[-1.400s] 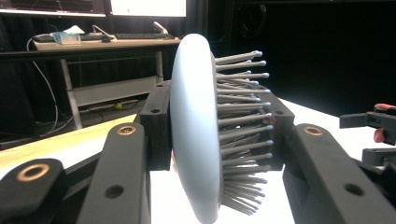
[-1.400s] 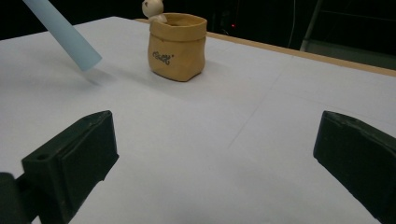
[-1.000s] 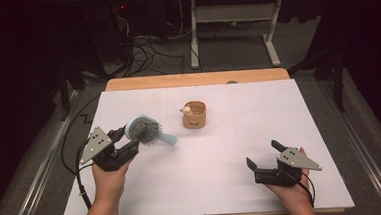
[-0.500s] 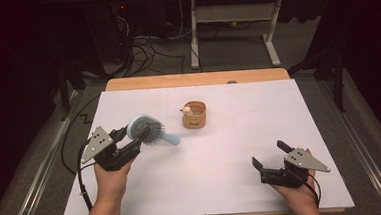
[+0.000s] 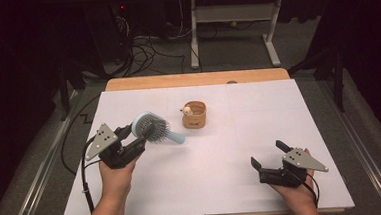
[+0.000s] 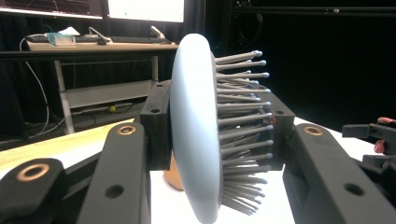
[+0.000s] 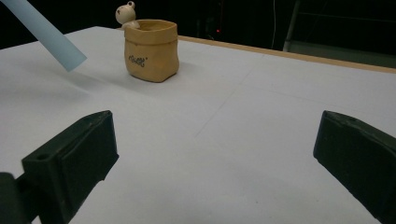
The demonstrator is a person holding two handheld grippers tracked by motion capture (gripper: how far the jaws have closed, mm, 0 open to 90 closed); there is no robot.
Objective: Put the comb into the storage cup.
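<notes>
My left tongs (image 5: 136, 141) are clenched on the one hairbrush (image 5: 152, 129), pinching its round head from back to bristle side and holding it up off the white table (image 5: 223, 185) at the left, its pale blue handle slanting down toward the middle. It looks light and stiff: a hard plastic shell that could slip under the pads, and springy pins that give on the other side. A grip across the head holds, though I would rather take it by the handle for steadier aim. My right tongs (image 5: 271, 158) rest released and hold nothing, low at the near right. One small tan pot (image 5: 194, 115) stands mid-table, with what seems a little bear figure at its rim.
</notes>
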